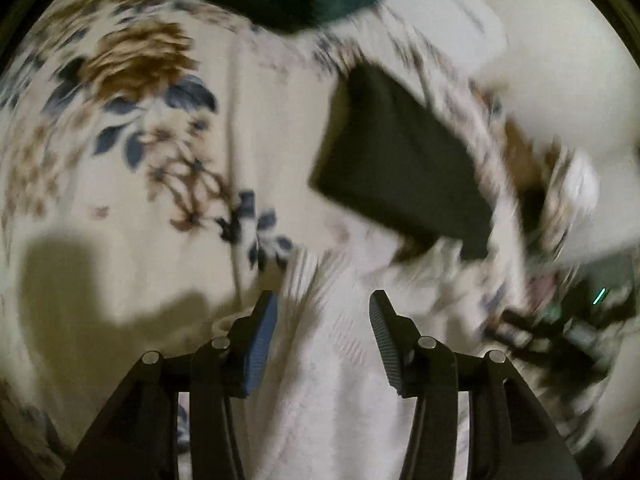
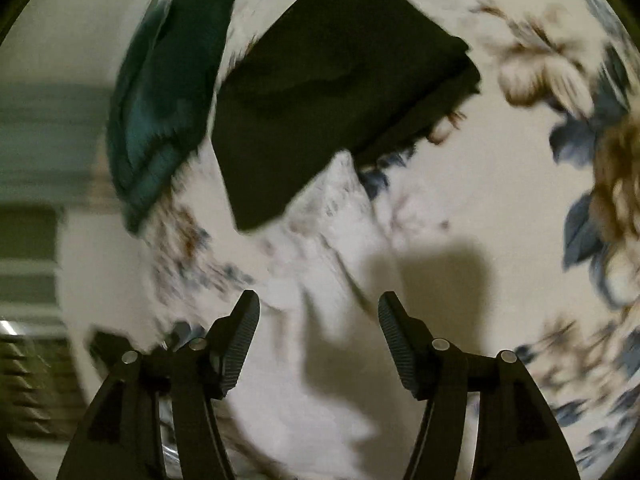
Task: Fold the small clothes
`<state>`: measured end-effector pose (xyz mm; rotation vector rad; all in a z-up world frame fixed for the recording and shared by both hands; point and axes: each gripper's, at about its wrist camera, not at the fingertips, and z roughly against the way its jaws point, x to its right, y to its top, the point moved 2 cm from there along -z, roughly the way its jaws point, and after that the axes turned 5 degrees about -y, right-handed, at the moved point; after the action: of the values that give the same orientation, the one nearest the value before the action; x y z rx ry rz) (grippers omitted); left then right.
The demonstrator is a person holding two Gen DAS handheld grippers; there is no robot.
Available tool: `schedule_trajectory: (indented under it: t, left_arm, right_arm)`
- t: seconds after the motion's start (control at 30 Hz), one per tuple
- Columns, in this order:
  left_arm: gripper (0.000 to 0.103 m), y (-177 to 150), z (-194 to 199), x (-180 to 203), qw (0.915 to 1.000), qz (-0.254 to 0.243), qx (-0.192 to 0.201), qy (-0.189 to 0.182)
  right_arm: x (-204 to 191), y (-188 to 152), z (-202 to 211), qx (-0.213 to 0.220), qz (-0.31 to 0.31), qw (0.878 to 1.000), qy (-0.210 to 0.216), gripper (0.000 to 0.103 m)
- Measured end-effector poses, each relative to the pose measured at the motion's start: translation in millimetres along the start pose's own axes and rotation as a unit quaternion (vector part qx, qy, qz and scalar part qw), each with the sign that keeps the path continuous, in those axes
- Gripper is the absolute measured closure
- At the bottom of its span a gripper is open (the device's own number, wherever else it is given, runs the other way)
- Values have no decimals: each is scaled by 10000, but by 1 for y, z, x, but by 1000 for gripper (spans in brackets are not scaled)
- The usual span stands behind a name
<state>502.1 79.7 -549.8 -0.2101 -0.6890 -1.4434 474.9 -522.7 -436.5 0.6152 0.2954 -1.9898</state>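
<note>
Your floral bedspread (image 1: 120,184) carries everything. A dark folded garment (image 2: 332,92) lies beside a teal one (image 2: 160,92). The white cloth (image 1: 332,360) runs between both grippers; your left gripper (image 1: 323,312) and right gripper (image 2: 318,314) both gape, gripping nothing.

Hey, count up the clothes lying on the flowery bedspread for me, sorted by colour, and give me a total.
White: 1, the white garment between the open fingers of both the left gripper and the right gripper
Black: 1, the folded black garment
Teal green: 1, the folded teal garment
Total: 3, all on the floral bedspread
</note>
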Motion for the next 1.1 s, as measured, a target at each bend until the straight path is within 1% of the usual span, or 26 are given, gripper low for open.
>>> schedule_trajectory:
  t: [0.07, 0.1, 0.13, 0.17, 0.2, 0.23, 0.27, 0.33, 0.4, 0.47, 0.53, 0.6, 0.63, 0.7, 0.73, 0.8, 0.83, 0.87, 0.9, 0.97, 1.0, 1.03, 1.1]
  left_arm:
    - [61, -6, -14, 10, 9989, -372, -157, 244]
    - [87, -9, -20, 16, 9976, -594, -187, 312]
    - [99, -11, -25, 19, 9964, -696, -235, 434]
    - [99, -11, -26, 19, 9961, -706, -238, 462]
    - [99, -11, -19, 19, 9969, -651, -72, 428]
    - [99, -8, -11, 16, 9977, -569, 54, 377]
    - [99, -5, -5, 14, 9980, -510, 158, 346]
    - [99, 6, 18, 5, 9981, -268, 497, 251]
    - [99, 16, 28, -5, 9978, -75, 639, 167]
    - [99, 27, 29, -15, 9976, 98, 671, 149]
    - [99, 36, 21, -23, 9978, 202, 619, 144]
    - [99, 43, 5, -25, 9982, 178, 528, 202]
    - [99, 48, -6, -28, 9989, 207, 397, 165]
    - [99, 52, -23, -36, 9992, 312, 188, 143]
    - [98, 52, -34, -41, 9991, 423, -11, 71]
    - [95, 49, -42, -47, 9980, 569, -280, -28]
    - [95, 46, -39, -47, 9974, 626, -334, -140]
    - [95, 42, -30, -47, 9968, 672, -314, -298]
    - [89, 37, -23, -46, 9966, 689, -288, -340]
    - [81, 17, 6, -45, 9966, 679, -113, -461]
    - [73, 9, 14, -46, 9964, 702, -70, -473]
    - [66, -9, 28, -47, 9964, 715, -16, -455]
    - [64, -33, 42, -48, 9963, 707, 13, -478]
  right_arm:
    - [-12, 1, -18, -209, 388, 9985, -310, 39]
    - [-16, 0, -27, -316, 518, 9972, -428, 39]
    - [-20, -1, -38, -421, 646, 9954, -569, 47]
    - [-25, 0, -46, -431, 755, 9938, -688, 77]
    - [-27, -1, -50, -424, 830, 9922, -826, 91]
    - [-30, -2, -52, -396, 867, 9910, -942, 92]
    - [-34, -1, -50, -271, 880, 9912, -954, 93]
    - [-43, 1, -40, -13, 927, 9911, -956, 94]
    - [-46, -2, -29, 172, 911, 9920, -862, 94]
    - [-52, -1, -21, 295, 898, 9926, -759, 94]
    - [-59, 4, -19, 385, 904, 9925, -730, 95]
    - [-65, 13, -21, 441, 904, 9918, -787, 95]
    - [-67, 18, -23, 432, 946, 9909, -859, 95]
    - [-67, 32, -39, 422, 986, 9877, -1138, 95]
    - [-62, 39, -51, 307, 953, 9866, -1289, 95]
    - [-52, 47, -73, -27, 815, 9860, -1455, 94]
    - [-49, 47, -78, -171, 825, 9850, -1508, 92]
    - [-48, 46, -79, -278, 844, 9844, -1518, 88]
    - [-48, 43, -75, -283, 851, 9857, -1428, 84]
    - [-44, 32, -62, -333, 957, 9866, -1278, 66]
    - [-40, 24, -53, -354, 989, 9872, -1202, 63]
    - [-34, 13, -44, -377, 983, 9879, -1139, 59]
    - [-19, -10, -31, -470, 963, 9885, -1072, 58]
